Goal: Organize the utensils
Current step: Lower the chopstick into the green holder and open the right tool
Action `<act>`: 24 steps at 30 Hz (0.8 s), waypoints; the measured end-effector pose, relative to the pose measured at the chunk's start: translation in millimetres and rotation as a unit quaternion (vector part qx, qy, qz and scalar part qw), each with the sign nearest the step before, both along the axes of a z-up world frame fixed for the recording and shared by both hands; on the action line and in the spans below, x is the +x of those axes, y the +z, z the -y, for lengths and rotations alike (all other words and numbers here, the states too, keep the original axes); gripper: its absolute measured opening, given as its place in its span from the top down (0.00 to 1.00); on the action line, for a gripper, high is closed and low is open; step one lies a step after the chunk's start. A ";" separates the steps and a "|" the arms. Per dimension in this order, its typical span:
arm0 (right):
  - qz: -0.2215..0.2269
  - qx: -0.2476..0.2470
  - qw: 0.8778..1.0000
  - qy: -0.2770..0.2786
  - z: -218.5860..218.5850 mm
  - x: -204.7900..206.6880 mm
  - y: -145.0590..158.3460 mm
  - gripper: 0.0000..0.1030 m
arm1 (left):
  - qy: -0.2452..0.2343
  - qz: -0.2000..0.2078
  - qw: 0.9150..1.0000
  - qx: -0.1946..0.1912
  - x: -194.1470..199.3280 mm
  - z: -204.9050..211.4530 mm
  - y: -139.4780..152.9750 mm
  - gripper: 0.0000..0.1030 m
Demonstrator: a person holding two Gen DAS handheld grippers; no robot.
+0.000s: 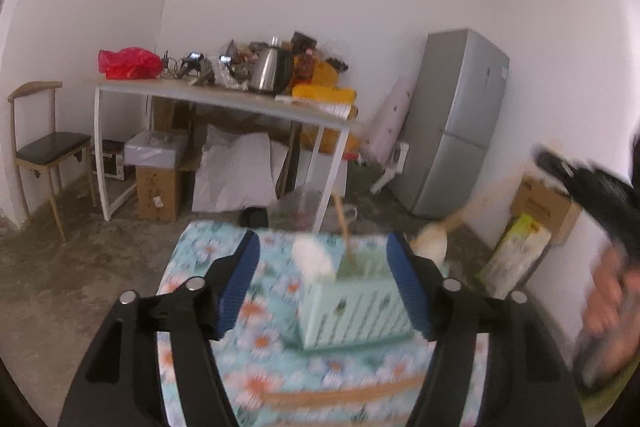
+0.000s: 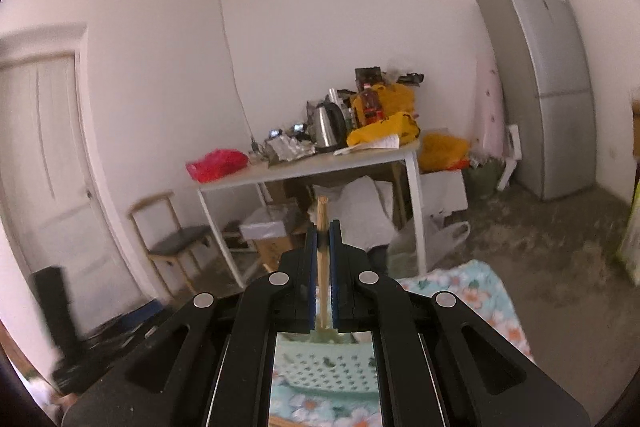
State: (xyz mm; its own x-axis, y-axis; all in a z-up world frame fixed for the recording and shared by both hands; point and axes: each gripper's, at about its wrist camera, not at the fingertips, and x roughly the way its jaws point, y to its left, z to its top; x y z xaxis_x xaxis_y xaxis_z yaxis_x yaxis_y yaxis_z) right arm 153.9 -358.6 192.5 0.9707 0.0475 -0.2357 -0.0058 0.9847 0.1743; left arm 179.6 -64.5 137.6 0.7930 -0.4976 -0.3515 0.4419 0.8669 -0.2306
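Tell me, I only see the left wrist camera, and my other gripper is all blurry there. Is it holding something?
Observer: Yes. The right gripper is shut on a wooden handle, which stands upright.
Operator: Where's the green basket from there?
Observer: The green basket shows just below that grip, on the flowery cloth.
Operator: Anything I can't see?
Observer: A white door, far left of the room.
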 end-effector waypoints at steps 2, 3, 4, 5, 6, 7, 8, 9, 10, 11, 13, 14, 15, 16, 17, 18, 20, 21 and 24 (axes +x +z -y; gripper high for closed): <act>-0.012 -0.027 1.000 -0.008 -7.3 14.5 -8.0 0.96 | -0.001 -0.006 1.000 0.019 -10.8 -7.5 -12.0 0.32; -0.017 -0.036 0.999 -0.009 -9.2 20.5 -12.5 0.96 | 0.001 -0.010 1.000 0.029 -16.2 -11.3 -17.7 0.30; -0.021 -0.040 0.999 -0.009 -10.6 23.8 -16.5 0.96 | 0.003 -0.013 0.999 0.035 -20.5 -14.0 -23.0 0.29; -0.025 -0.046 0.999 -0.011 -12.5 27.4 -21.1 0.96 | 0.004 -0.019 0.999 0.040 -26.1 -17.5 -29.0 0.28; -0.031 -0.055 0.998 -0.012 -15.6 31.8 -28.1 0.96 | 0.006 -0.025 0.999 0.042 -30.7 -20.7 -34.5 0.27; -0.038 -0.063 0.997 -0.012 -18.7 35.0 -35.2 0.96 | 0.006 -0.029 0.999 0.042 -32.2 -22.6 -38.1 0.27; -0.046 -0.072 0.996 -0.007 -22.2 37.7 -42.0 0.96 | 0.007 -0.036 0.999 0.040 -34.8 -25.3 -43.1 0.26; -0.051 -0.076 0.996 -0.004 -25.1 37.7 -45.8 0.96 | 0.008 -0.042 0.998 0.039 -36.9 -26.6 -46.7 0.26; -0.055 -0.075 0.996 -0.001 -26.9 36.0 -49.6 0.96 | 0.009 -0.048 0.998 0.038 -39.0 -28.4 -50.4 0.25; -0.057 -0.066 0.996 0.004 -25.6 31.6 -53.4 0.96 | 0.009 -0.050 0.998 0.037 -39.8 -28.8 -51.7 0.25; -0.058 -0.052 0.997 0.014 -23.9 27.1 -53.4 0.93 | 0.009 -0.049 0.998 0.035 -42.8 -30.0 -53.9 0.23; -0.056 -0.044 0.997 0.017 -21.5 22.3 -52.9 0.87 | 0.008 -0.049 0.998 0.036 -42.0 -29.8 -53.6 0.22; -0.052 -0.033 0.998 0.019 -18.1 15.7 -51.7 0.81 | 0.007 -0.047 0.998 0.036 -43.8 -29.7 -54.3 0.22; -0.047 -0.024 0.998 0.024 -14.6 8.5 -49.9 0.79 | 0.006 -0.045 0.998 0.037 -46.1 -29.3 -54.7 0.21; -0.042 -0.019 0.999 0.027 -14.2 4.0 -48.3 0.78 | 0.005 -0.043 0.998 0.037 -45.4 -29.2 -54.9 0.21; -0.037 -0.013 0.999 0.027 -11.4 -4.6 -45.9 0.76 | 0.002 -0.043 0.998 0.037 -46.5 -27.4 -54.8 0.21; -0.029 -0.002 0.999 0.028 -6.8 -18.8 -42.3 0.72 | -0.002 -0.041 0.998 0.039 -46.5 -23.7 -53.0 0.21; -0.025 0.005 0.999 0.028 -3.1 -27.8 -40.5 0.71 | -0.005 -0.039 0.998 0.040 -47.3 -21.4 -51.9 0.21; -0.022 0.021 0.999 0.025 5.0 -51.5 -39.9 0.66 | -0.014 -0.036 0.998 0.042 -50.6 -16.7 -51.9 0.21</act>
State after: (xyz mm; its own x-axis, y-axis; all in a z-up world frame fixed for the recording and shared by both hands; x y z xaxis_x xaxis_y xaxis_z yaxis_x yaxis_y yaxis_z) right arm 102.5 -363.6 152.6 0.9557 0.1068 -0.2743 -0.0465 0.9749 0.2176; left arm 129.0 -47.9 85.7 0.7503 -0.4856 -0.4486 0.4508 0.8721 -0.1901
